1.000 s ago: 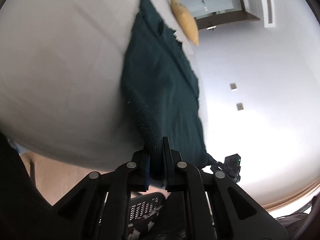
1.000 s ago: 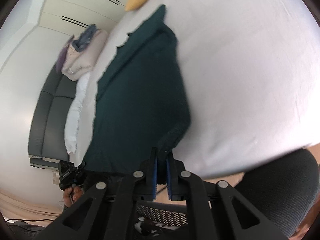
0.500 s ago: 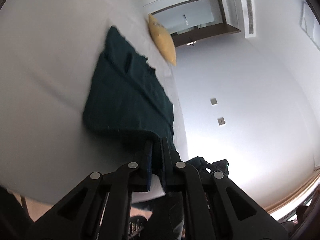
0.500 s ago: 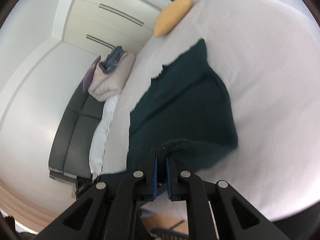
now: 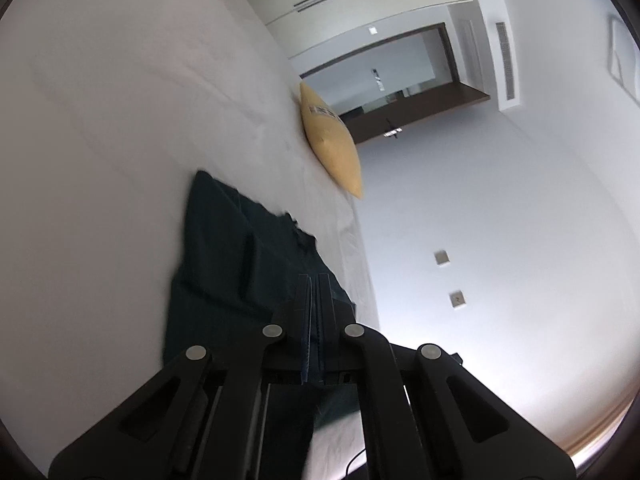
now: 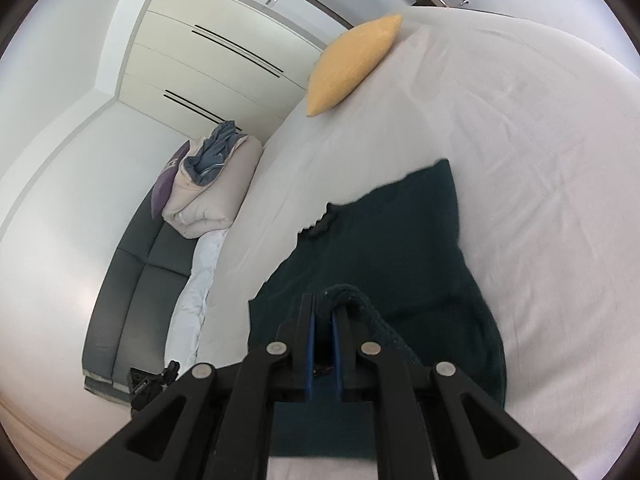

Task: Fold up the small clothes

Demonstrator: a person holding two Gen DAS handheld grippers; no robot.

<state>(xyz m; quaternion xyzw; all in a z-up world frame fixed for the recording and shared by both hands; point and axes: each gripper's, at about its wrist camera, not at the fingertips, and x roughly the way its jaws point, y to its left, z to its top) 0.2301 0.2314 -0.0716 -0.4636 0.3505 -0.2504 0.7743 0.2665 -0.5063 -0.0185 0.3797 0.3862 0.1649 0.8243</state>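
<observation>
A dark green garment (image 5: 236, 264) (image 6: 404, 248) lies on the white bed sheet (image 5: 120, 120) (image 6: 540, 160), its far end flat and its near edge lifted off the sheet. My left gripper (image 5: 315, 280) is shut on one corner of that near edge; the cloth runs between its pads and hangs down below them. My right gripper (image 6: 323, 300) is shut on the other corner, where a thick rolled hem loops over its right finger. Both grippers hold the near edge above the part that lies flat.
A yellow cushion (image 5: 332, 148) (image 6: 352, 64) lies at the far end of the bed. A dark sofa (image 6: 136, 280) beside the bed carries a folded beige duvet (image 6: 208, 192) with blue clothes on top. White wardrobe doors (image 6: 208, 52) and a doorway (image 5: 384, 76) lie beyond.
Both grippers have carried the near edge of the garment up and forward over the bed toward its far end. The flat part looks shorter, and the yellow cushion is closer.
</observation>
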